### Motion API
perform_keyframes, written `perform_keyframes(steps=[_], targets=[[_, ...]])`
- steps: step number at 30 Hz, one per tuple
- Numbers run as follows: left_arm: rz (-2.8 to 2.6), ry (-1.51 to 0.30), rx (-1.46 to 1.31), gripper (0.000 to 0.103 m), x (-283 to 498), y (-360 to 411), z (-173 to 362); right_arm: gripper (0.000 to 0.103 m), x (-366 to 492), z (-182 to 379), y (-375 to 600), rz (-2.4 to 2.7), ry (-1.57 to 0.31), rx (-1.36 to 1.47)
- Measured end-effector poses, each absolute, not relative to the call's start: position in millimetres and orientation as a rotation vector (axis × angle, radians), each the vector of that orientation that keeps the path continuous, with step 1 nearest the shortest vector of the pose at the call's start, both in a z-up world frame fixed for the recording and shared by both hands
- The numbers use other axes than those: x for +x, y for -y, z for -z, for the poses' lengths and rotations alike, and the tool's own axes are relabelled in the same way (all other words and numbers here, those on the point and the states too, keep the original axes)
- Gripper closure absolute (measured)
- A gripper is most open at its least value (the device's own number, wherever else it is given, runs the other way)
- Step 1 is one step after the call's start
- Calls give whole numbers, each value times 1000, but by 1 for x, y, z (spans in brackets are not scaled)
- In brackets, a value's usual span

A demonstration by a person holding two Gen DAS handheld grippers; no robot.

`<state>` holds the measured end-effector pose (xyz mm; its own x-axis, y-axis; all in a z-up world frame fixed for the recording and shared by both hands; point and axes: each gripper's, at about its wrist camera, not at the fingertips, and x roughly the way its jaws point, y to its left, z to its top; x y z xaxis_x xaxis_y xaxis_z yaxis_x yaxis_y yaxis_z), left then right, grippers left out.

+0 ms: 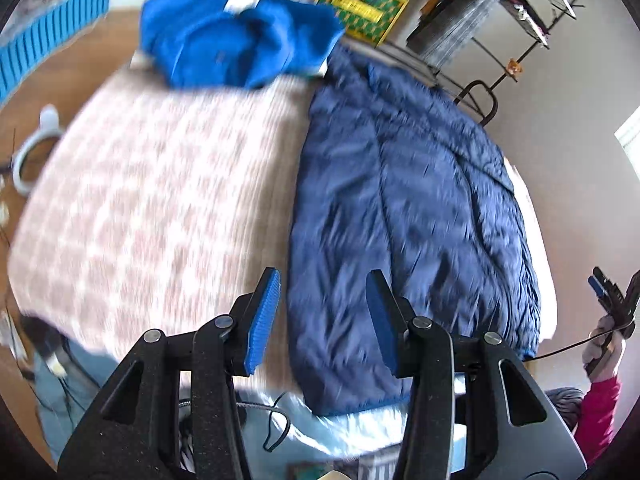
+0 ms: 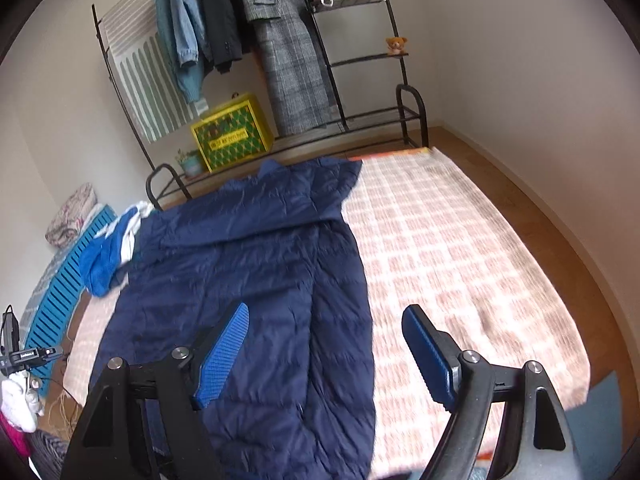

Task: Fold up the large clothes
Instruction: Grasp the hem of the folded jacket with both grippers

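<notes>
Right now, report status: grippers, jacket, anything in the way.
Left gripper open, empty, above the bed. Right gripper open, empty. Navy puffer jacket spread flat on checked blanket, unfolded. Blue fleece heaped beside its collar end.

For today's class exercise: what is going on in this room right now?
A person holds two grippers above a bed. A navy puffer coat lies spread flat on the checked cover, a blue fleece bunched beyond it. The left gripper and right gripper are both open, holding nothing; folding has not visibly begun.

Bed's (image 2: 460, 240) right half bare; navy jacket (image 2: 248, 280) covers left half, blue garment (image 2: 104, 256) heaped at far-left corner.
</notes>
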<state>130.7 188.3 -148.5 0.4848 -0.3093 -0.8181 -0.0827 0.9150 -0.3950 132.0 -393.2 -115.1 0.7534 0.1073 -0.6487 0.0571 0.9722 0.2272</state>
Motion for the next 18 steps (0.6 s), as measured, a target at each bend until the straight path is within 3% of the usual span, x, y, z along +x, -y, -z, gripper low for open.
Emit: perform_keyframes(steps=[18], targets=[[209,-1254,-630,57,94,-175,234,28,105,252,411,-41,-1184,390]])
